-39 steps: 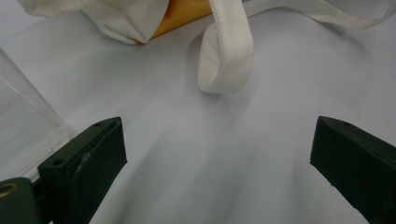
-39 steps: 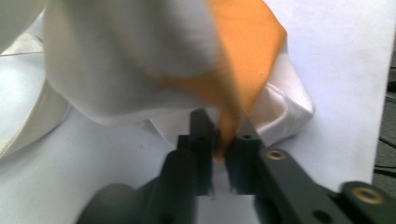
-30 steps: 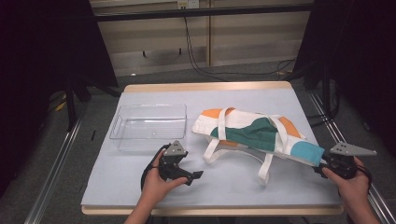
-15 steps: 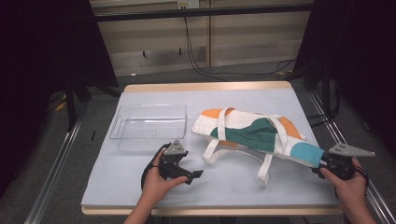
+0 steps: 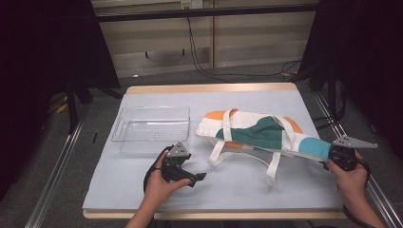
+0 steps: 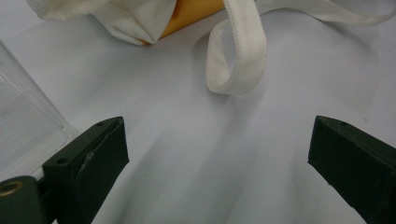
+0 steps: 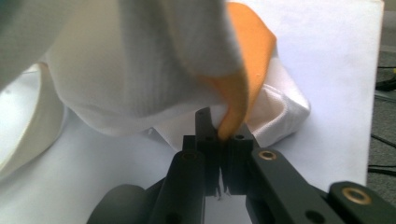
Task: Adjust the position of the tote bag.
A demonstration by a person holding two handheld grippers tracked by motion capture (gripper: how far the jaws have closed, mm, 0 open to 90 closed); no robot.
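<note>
Tote bag (image 5: pixel 259 133), white canvas with orange, green and blue patches, lies flat on the right half of the surface (image 5: pixel 142 199), its white straps (image 5: pixel 274 164) spilling toward the near edge. My right tongs (image 5: pixel 332 153) sit at the bag's blue right end, near the surface's right edge; from the right gripper view the jaws are pinched together on a fold of the bag's fabric (image 7: pixel 231 116), orange over white. My left tongs (image 5: pixel 192 176) rest on the surface in the left hand (image 5: pixel 159 183), just in front of the clear plastic bin (image 5: pixel 151 127) and apart from the bag; the left gripper view shows the jaws standing wide apart with nothing between them, a strap loop (image 6: pixel 238 60) lying beyond them, the bin's corner (image 6: pixel 28 121) at the left.
</note>
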